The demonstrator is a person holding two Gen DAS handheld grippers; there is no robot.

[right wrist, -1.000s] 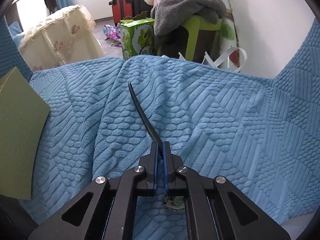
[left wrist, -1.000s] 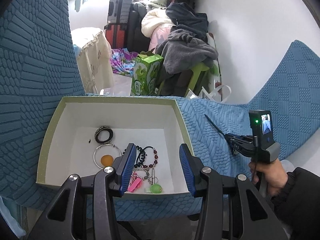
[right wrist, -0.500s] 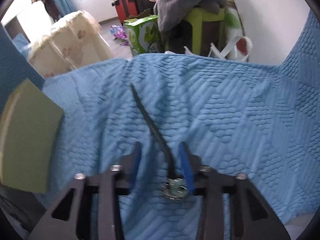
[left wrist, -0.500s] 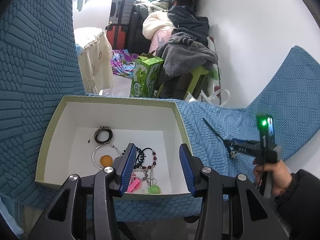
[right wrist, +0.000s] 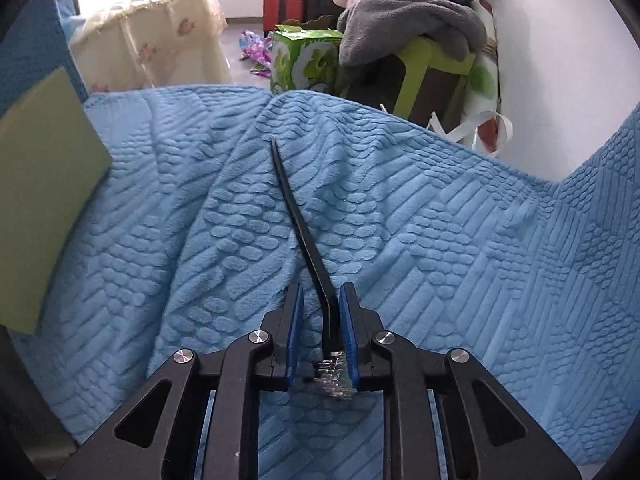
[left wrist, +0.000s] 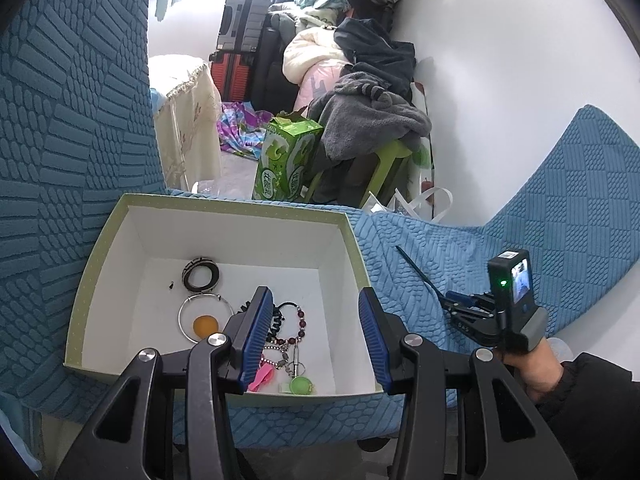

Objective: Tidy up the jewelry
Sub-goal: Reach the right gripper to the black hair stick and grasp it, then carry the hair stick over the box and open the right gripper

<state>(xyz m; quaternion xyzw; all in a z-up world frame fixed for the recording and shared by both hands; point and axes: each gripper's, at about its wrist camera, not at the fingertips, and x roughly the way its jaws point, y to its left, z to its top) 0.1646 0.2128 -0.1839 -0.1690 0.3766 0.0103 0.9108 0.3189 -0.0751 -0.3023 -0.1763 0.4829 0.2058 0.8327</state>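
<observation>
A long black hair stick [right wrist: 292, 208] with a metal ornament [right wrist: 334, 376] at its near end lies on the blue blanket [right wrist: 440, 240]. My right gripper [right wrist: 321, 289] straddles its near end, jaws closing; the stick rests against the right pad, with a gap to the left pad. From the left wrist view, the right gripper [left wrist: 448, 304] sits low on the blanket at the stick [left wrist: 416, 270]. My left gripper [left wrist: 314, 294] hangs open and empty above the green-rimmed white box [left wrist: 236, 202], which holds a banded bangle [left wrist: 201, 275], a wire hoop [left wrist: 205, 318], a bead bracelet [left wrist: 300, 322] and small charms.
The box's green side [right wrist: 36, 200] stands left of the stick. Beyond the blanket's far edge are a green carton [left wrist: 286, 160], a heap of grey clothes [left wrist: 372, 120], a suitcase [left wrist: 240, 32] and a cream-draped table [left wrist: 188, 120]. A person's hand [left wrist: 536, 368] holds the right gripper.
The right gripper, shut on the stick a second ago, spread wide and has narrowed again around it, closer to the ornament end. The left gripper kept still.
</observation>
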